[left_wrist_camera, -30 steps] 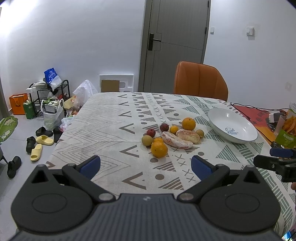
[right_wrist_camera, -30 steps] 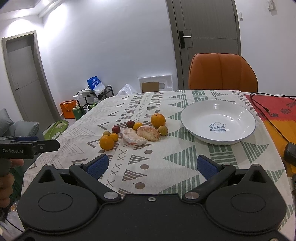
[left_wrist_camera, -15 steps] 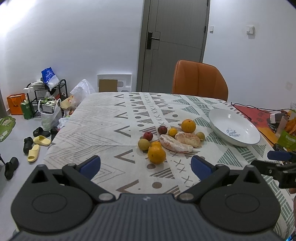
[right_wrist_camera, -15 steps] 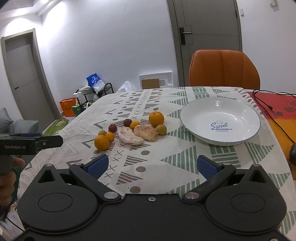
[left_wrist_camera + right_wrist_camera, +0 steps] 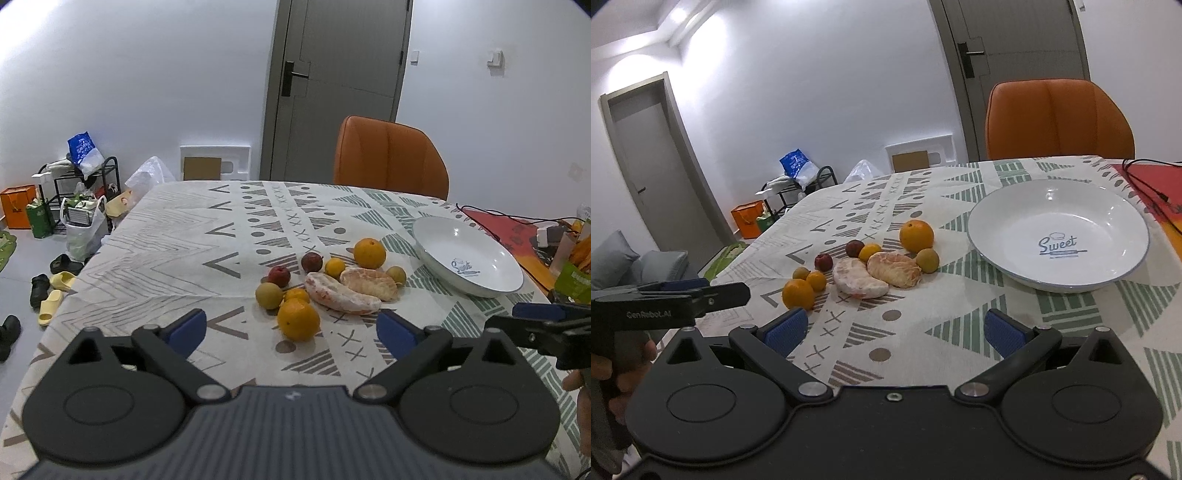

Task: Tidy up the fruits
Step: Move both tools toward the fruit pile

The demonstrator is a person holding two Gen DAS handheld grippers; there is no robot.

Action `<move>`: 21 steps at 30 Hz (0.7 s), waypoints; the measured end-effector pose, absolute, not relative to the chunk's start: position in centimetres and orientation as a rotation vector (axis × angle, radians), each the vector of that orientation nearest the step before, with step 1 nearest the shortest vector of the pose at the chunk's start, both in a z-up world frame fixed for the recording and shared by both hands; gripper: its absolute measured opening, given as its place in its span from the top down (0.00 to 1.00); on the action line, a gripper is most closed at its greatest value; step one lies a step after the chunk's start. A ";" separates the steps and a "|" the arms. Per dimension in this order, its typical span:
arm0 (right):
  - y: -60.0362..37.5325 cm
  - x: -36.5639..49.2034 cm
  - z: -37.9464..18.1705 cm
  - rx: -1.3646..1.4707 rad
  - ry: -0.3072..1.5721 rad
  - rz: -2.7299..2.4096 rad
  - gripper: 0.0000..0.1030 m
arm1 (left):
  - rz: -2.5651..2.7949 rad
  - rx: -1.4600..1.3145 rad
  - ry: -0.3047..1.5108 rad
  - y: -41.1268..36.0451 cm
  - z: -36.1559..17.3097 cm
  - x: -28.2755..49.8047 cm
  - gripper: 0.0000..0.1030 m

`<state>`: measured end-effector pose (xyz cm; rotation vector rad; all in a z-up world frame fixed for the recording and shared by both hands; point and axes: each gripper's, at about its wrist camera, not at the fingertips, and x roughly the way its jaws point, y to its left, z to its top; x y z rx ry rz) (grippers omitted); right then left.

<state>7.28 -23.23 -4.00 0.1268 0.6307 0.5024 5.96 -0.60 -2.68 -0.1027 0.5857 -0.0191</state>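
Several fruits lie in a cluster on the patterned tablecloth [image 5: 177, 251]: a near orange [image 5: 298, 319] [image 5: 798, 294], a far orange [image 5: 369, 253] [image 5: 916, 235], two peeled pomelo pieces [image 5: 341, 294] [image 5: 857, 278], small red plums [image 5: 279, 276] and yellow-green fruits [image 5: 268, 295]. An empty white bowl [image 5: 436, 243] [image 5: 1004, 221] marked "Sweet" stands to their right. My left gripper [image 5: 293, 328] is open just short of the near orange. My right gripper [image 5: 893, 330] is open in front of the cluster and bowl, holding nothing.
An orange chair [image 5: 389, 160] stands at the table's far side, before a grey door [image 5: 340, 88]. Cables and a red mat [image 5: 509, 229] lie right of the bowl, with snack packets [image 5: 574, 273] beyond. Shoes, bags and a rack [image 5: 74, 206] crowd the floor at left.
Both grippers have moved forward toward the fruit cluster, which now looks larger and nearer. Jaws stay open; no fruit has moved.
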 end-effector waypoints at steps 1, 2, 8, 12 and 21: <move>-23.2 7.5 -4.1 0.127 0.634 0.505 0.00 | -0.019 -0.105 0.589 -0.7 -2.8 6.2 0.08; -23.2 7.8 -4.2 0.128 0.636 0.509 0.00 | -0.020 -0.107 0.591 -0.7 -3.0 6.5 0.09; -22.8 9.0 -4.8 0.123 0.642 0.538 0.01 | -0.013 -0.110 0.609 -0.9 -3.8 8.1 0.18; -22.1 9.8 -5.3 0.116 0.654 0.553 0.06 | -0.004 -0.115 0.616 -0.7 -4.4 8.9 0.24; -20.5 11.4 -5.9 0.095 0.670 0.602 0.15 | -0.014 -0.141 0.663 -0.1 -6.0 10.9 0.35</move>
